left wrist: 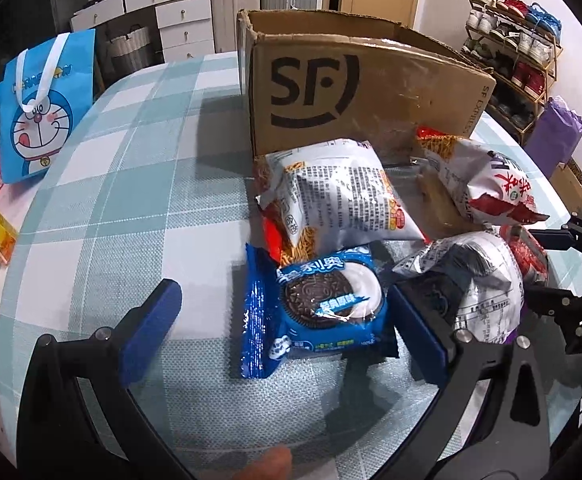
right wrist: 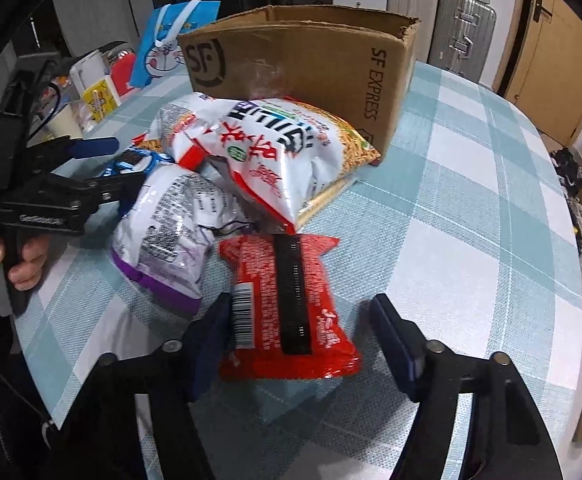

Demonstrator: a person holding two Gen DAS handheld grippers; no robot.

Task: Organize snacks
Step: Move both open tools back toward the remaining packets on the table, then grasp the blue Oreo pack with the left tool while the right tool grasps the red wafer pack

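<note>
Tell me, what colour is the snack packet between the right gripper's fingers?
Red, with a black strip; the right wrist view shows it best.

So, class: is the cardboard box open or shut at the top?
Open. The cardboard box has no flaps closing its top; its torn rim stands bare in both views.

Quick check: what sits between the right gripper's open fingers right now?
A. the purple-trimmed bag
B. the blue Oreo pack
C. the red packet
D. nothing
C: the red packet lies on the table between the open fingers of the right gripper.
</note>
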